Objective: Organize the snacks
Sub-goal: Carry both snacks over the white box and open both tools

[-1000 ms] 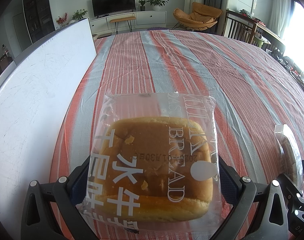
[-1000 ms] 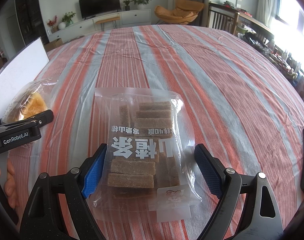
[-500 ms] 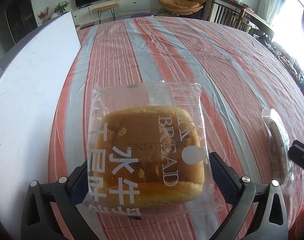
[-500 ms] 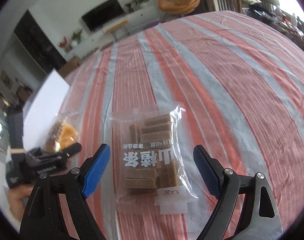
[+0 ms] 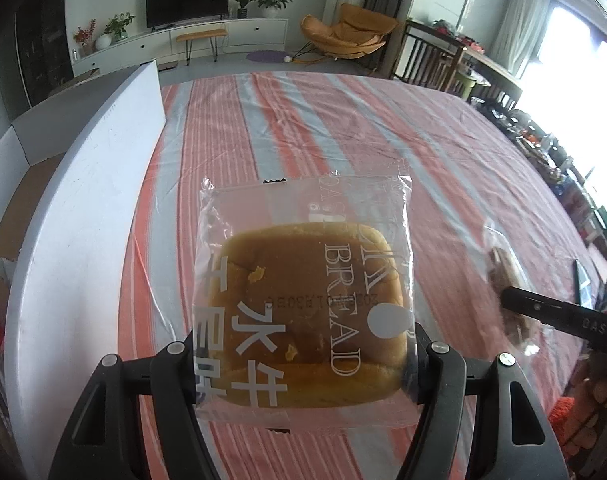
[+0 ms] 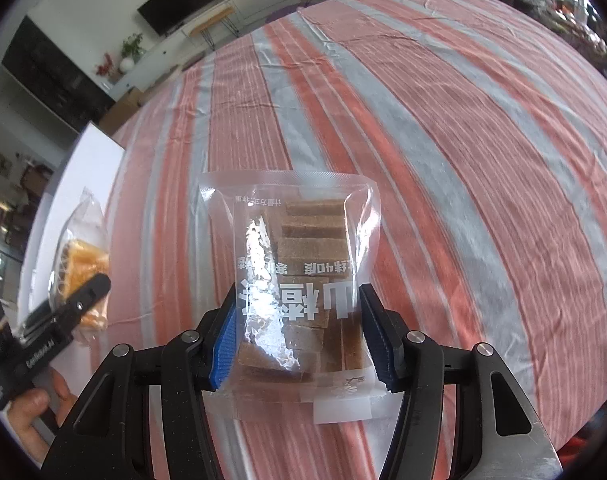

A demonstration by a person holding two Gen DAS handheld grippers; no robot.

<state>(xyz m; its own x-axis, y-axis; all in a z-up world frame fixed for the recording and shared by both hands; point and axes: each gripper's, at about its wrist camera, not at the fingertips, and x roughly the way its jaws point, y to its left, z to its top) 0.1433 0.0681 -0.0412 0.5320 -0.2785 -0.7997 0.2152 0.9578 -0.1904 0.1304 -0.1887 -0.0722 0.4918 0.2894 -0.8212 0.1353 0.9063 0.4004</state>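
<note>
My left gripper (image 5: 303,360) is shut on a clear bag of golden bread (image 5: 303,312) and holds it above the striped tablecloth (image 5: 343,128). My right gripper (image 6: 303,336) is shut on a clear bag of brown hawthorn bars (image 6: 299,280), lifted off the cloth. The bar bag also shows in the left wrist view (image 5: 507,276) at the right, pinched by the right gripper's black finger. The bread bag shows in the right wrist view (image 6: 81,260) at the left, held by the left gripper.
A large white box (image 5: 75,208) with a tall white wall stands along the table's left side; it also shows in the right wrist view (image 6: 83,168). A dark phone (image 5: 583,280) lies at the table's right edge. Chairs and a TV cabinet stand beyond the table.
My right gripper has closed on the bar bag and lifted it. My left gripper has raised the bread bag higher above the cloth.
</note>
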